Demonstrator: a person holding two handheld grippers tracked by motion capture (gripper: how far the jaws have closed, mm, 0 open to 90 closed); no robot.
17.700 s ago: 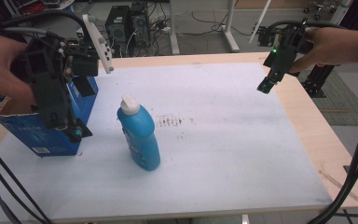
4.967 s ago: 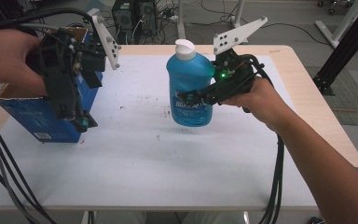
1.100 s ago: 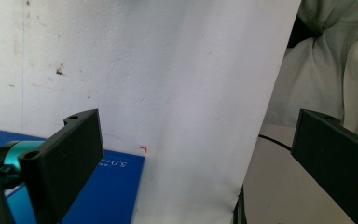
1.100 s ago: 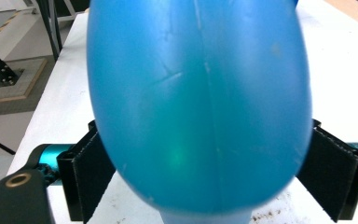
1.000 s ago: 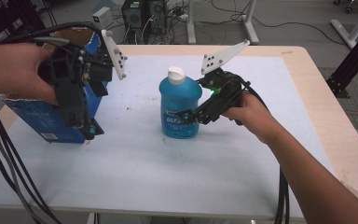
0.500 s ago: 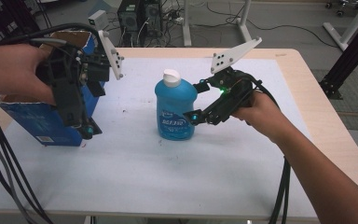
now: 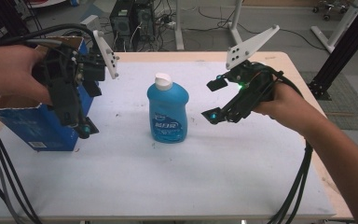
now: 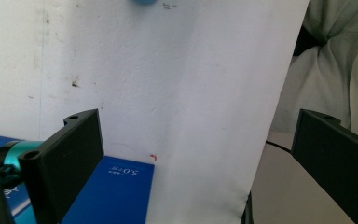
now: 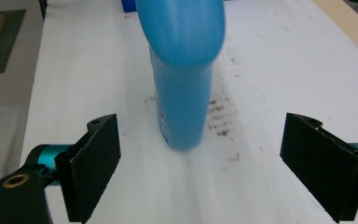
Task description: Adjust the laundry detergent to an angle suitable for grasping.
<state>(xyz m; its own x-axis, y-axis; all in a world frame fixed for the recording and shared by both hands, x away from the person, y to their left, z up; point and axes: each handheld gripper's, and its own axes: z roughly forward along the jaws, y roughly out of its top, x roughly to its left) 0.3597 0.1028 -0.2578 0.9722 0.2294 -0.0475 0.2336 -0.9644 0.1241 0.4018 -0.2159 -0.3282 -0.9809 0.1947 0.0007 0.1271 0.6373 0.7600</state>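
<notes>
In the high view a blue bottle point(image 7: 168, 112) with a white cap point(image 7: 162, 81) stands upright near the middle of the white table point(image 7: 205, 177), free of both grippers. The right gripper point(image 7: 213, 99) hangs just to its right, jaws spread and nothing between them, apart from the bottle. The left gripper point(image 7: 81, 128) sits over the front edge of a blue box point(image 7: 32, 126) at the table's left side, well apart from the bottle. In the left gripper view its jaws stand wide apart and empty, with the box point(image 8: 112, 191) low between them and the table's near edge running across. In the right gripper view the bottle point(image 9: 184, 98) rises straight ahead, centred between the two open jaws but beyond their tips, standing on a smudged patch of the table. The bottle looks full, so it is likely fairly heavy, and its smooth plastic walls would probably give a little and slip under a light pinch. The flat, narrower sides of the body below the shoulder seem the safest place to clamp, not the cap.
</notes>
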